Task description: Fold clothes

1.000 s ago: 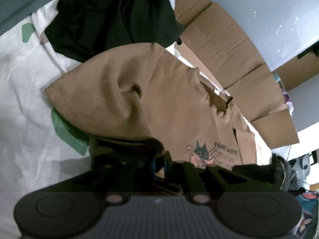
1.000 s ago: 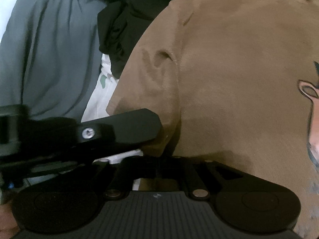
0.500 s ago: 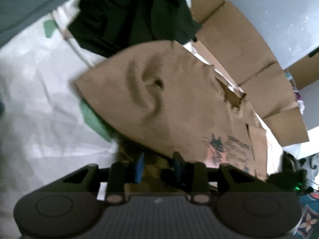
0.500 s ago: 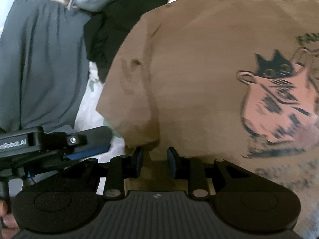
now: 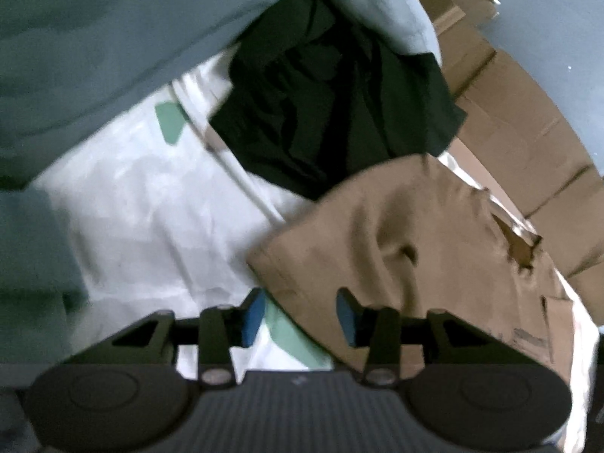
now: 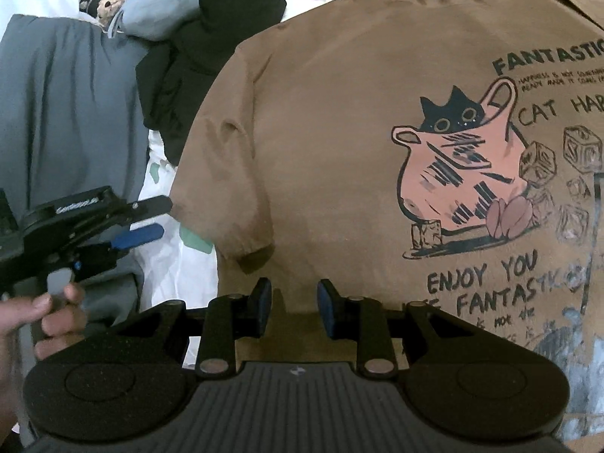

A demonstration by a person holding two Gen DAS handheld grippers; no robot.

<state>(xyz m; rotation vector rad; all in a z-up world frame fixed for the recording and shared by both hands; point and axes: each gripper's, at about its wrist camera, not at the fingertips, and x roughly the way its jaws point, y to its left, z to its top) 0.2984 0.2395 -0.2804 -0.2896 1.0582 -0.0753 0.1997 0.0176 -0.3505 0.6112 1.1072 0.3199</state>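
A brown T-shirt [image 6: 339, 143] with a cat print lies spread flat on a white bed sheet [image 5: 143, 204]. Its left sleeve [image 5: 339, 249] reaches toward the left wrist camera. My left gripper [image 5: 299, 315] hangs over the sleeve's edge; its jaws are opening and the blue pads [image 5: 252, 317] press on nothing. The right wrist view shows the left gripper [image 6: 162, 217] beside the sleeve [image 6: 234, 188], held by a hand [image 6: 45, 313]. My right gripper [image 6: 294, 307] is open just above the shirt's lower left side, with only flat cloth below the gap.
A crumpled black garment [image 5: 332, 113] lies beyond the sleeve, with grey-blue clothes [image 5: 94, 37] behind and to the left. Flattened cardboard boxes [image 5: 521, 128] stand along the far right. A dark grey garment [image 6: 64, 105] covers the left in the right wrist view.
Both grippers have opened and let go of the brown cloth. Both have drawn back from the shirt, the left one off to the left, and the sleeve now lies flat.
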